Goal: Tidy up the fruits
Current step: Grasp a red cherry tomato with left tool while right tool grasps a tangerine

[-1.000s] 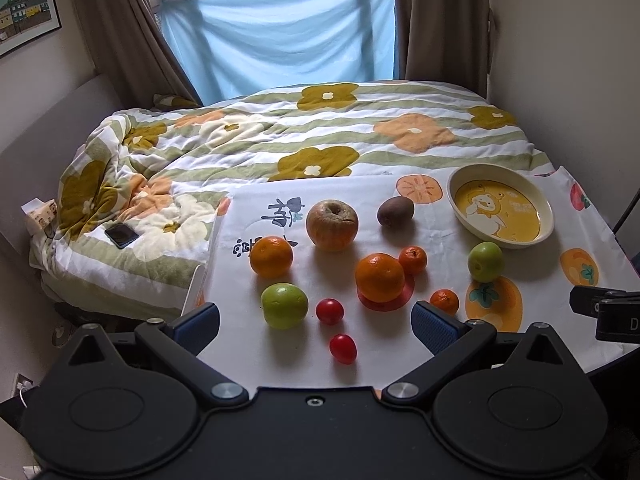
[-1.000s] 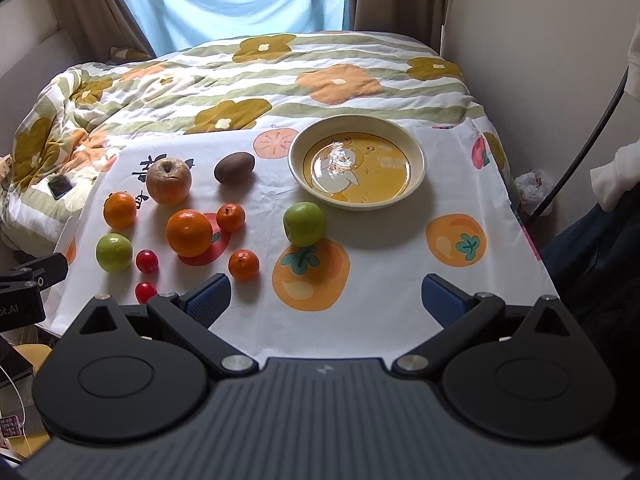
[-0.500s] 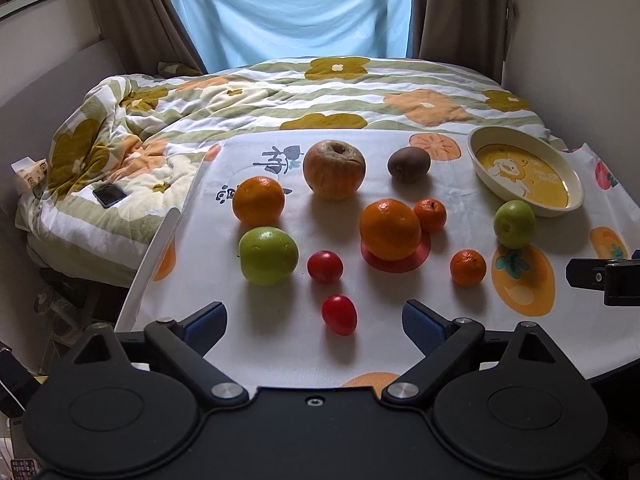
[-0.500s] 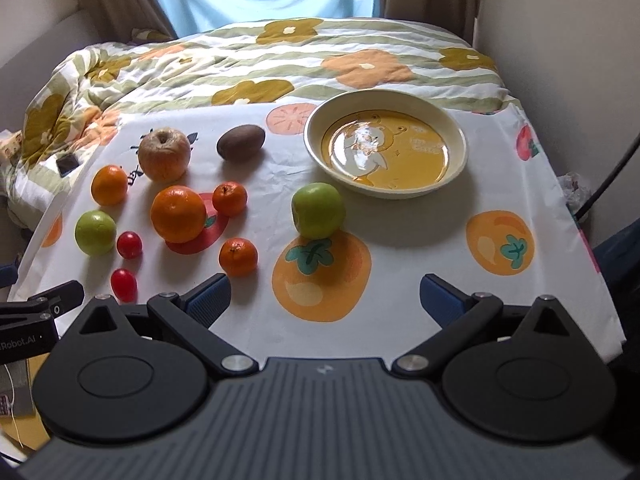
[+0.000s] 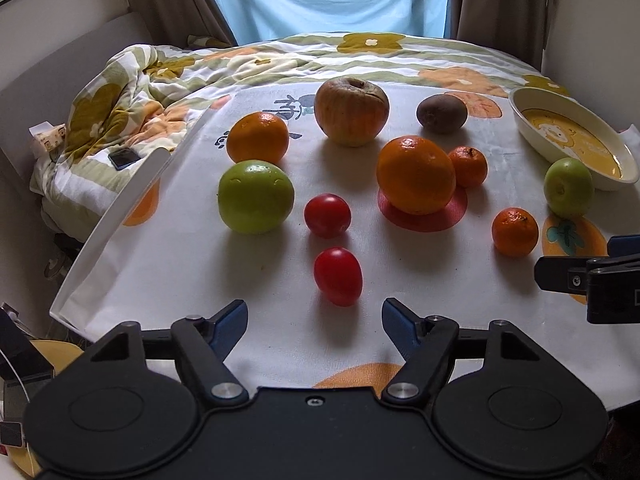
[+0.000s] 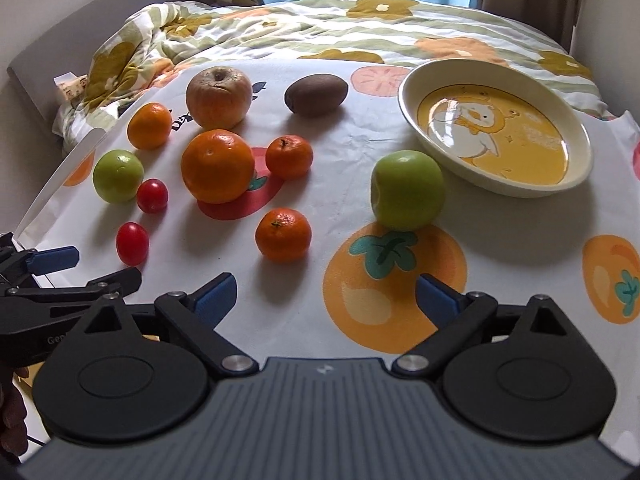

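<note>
While the fruits are all lying loose on the table [image 5: 400, 344], the left gripper [image 5: 314, 314] is sitting spread wide and holding nothing. Right in front of it, just ahead of the gap, the red oval tomato [image 5: 338, 276] is lying with its long side pointing away. The right gripper [image 6: 324, 292] is also spread wide and holding nothing, with the small orange [image 6: 283, 234] and the green apple [image 6: 407, 190] ahead of it. The bowl [image 6: 412, 108] is waiting behind the apple, so the left gripper looks nearer to the tomato.
</note>
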`<state>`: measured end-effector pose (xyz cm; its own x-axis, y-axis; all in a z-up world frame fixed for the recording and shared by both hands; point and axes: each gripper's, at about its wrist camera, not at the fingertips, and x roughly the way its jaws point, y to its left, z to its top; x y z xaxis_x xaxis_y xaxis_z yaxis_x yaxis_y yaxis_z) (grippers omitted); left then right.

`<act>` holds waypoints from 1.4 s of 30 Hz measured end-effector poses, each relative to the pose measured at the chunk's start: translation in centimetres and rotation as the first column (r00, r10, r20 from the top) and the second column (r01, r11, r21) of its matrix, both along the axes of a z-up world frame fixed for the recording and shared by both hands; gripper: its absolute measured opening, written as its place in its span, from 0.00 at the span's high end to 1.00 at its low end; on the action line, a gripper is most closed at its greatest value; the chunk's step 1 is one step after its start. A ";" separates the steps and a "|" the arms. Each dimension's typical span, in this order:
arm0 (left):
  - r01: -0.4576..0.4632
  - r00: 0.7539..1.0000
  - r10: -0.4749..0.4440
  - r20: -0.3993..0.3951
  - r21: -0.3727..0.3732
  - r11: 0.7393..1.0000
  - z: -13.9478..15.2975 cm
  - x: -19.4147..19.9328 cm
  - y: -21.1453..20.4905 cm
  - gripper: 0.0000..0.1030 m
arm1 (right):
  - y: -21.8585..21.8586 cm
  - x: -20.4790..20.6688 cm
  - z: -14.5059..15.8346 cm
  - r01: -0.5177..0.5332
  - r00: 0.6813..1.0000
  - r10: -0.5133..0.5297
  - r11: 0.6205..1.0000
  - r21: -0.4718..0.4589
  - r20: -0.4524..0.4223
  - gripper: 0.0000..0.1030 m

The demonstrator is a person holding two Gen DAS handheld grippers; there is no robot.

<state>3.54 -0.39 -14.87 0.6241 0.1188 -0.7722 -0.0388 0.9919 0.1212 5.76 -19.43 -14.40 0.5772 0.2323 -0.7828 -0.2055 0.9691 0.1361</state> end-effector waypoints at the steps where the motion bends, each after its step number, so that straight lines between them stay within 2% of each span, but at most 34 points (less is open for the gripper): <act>1: -0.002 1.000 0.002 0.005 0.000 1.000 -0.1 0.1 -0.1 0.28 | 0.1 0.3 -0.2 -0.006 1.000 0.006 1.000 0.004 0.003 0.00; 3: -0.002 1.000 0.002 0.015 0.001 1.000 -0.2 0.3 -0.3 0.31 | 0.2 0.6 -0.4 -0.019 1.000 0.019 1.000 0.011 0.006 0.00; 5: 0.002 1.000 -0.002 0.017 0.004 1.000 -0.3 0.6 -0.7 0.41 | 0.4 1.0 -0.6 -0.035 0.999 0.035 0.999 0.016 0.008 0.00; 7: 0.001 1.000 -0.001 0.012 0.017 1.000 -0.4 0.9 -1.0 0.43 | 0.6 1.2 -0.9 -0.052 0.999 0.052 0.998 0.017 0.009 0.02; 12: -0.012 1.000 0.012 0.006 0.004 1.000 -0.9 1.3 -1.2 0.54 | 1.1 1.8 -1.4 -0.086 0.996 0.086 0.996 0.028 0.005 0.16; 19: -0.008 1.000 0.008 0.017 -0.019 1.000 -1.1 1.3 -1.1 0.70 | 1.4 2.2 -1.7 -0.096 0.995 0.096 0.995 0.035 0.021 0.21; 29: -0.003 1.000 0.003 0.020 -0.012 1.000 -1.1 1.4 -1.3 0.70 | 2.2 2.7 -1.8 -0.121 0.992 0.120 0.992 0.027 0.047 0.37; 31: -0.001 1.000 0.001 0.020 -0.010 1.000 -1.1 1.3 -1.3 0.70 | 2.3 2.7 -1.8 -0.123 0.991 0.122 0.992 0.017 0.052 0.42; 32: 0.002 1.000 -0.002 0.021 -0.009 1.000 -1.1 1.2 -1.2 0.70 | 2.3 2.7 -1.8 -0.128 0.990 0.127 0.992 0.011 0.054 0.49; 38: 0.008 1.000 -0.008 0.012 -0.012 1.000 -0.9 0.9 -1.1 0.70 | 2.3 2.6 -1.7 -0.130 0.990 0.129 0.991 0.013 0.055 0.50; 42: 0.001 1.000 -0.001 0.028 -0.003 1.000 0.4 0.4 -1.3 0.70 | 1.8 2.2 -1.1 -0.117 0.992 0.116 0.993 0.029 0.048 0.50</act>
<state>3.98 -1.74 -14.51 0.6456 0.1158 -0.7549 -0.0408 0.9923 0.1173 7.94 -17.60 -15.52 0.5800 0.3246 -0.7471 -0.3235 0.9335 0.1544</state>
